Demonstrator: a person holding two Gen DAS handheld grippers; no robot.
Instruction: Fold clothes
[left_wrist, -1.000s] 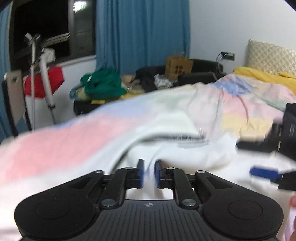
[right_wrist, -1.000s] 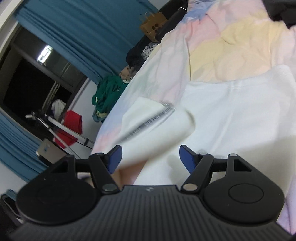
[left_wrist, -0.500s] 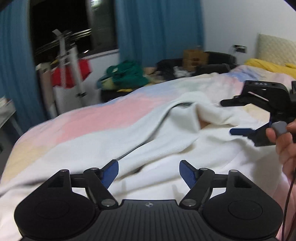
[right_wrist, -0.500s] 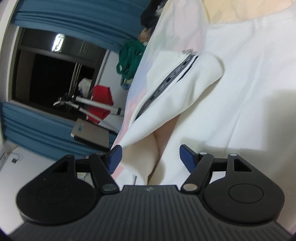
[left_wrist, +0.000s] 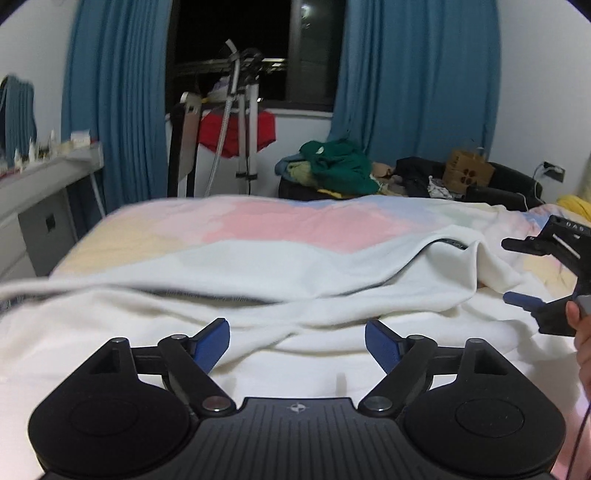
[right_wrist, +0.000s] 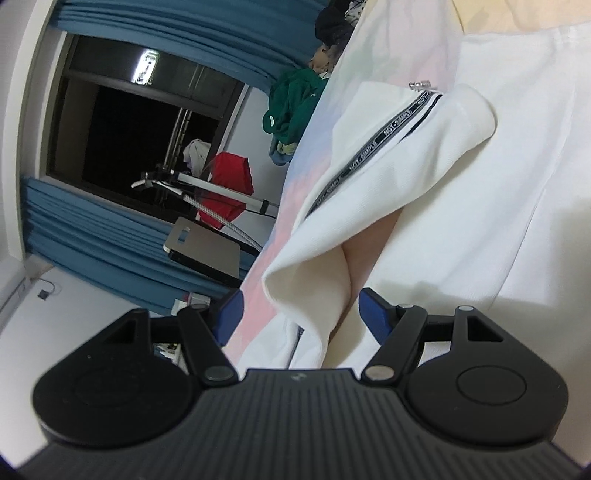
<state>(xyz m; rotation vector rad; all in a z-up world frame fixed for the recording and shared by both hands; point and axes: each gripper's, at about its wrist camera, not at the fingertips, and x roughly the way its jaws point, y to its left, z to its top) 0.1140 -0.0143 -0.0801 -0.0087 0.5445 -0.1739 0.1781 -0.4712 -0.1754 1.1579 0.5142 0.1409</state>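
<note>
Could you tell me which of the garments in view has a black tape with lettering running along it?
The white garment spread on the bed, beside the right gripper. The green garment and the red garment are plain-coloured and lie beyond the bed.

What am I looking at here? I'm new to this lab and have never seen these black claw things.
Each picture comes from a camera riding on a hand-held gripper, looking out along its two blue-tipped fingers. A person holds one in each hand. The upper picture is from the left gripper, whose jaws are opening with nothing pinched; at its right edge you see the right gripper and the hand. The lower, tilted picture is from that right gripper, open around a fold of the white garment, which lies on the pastel bedspread.
</note>
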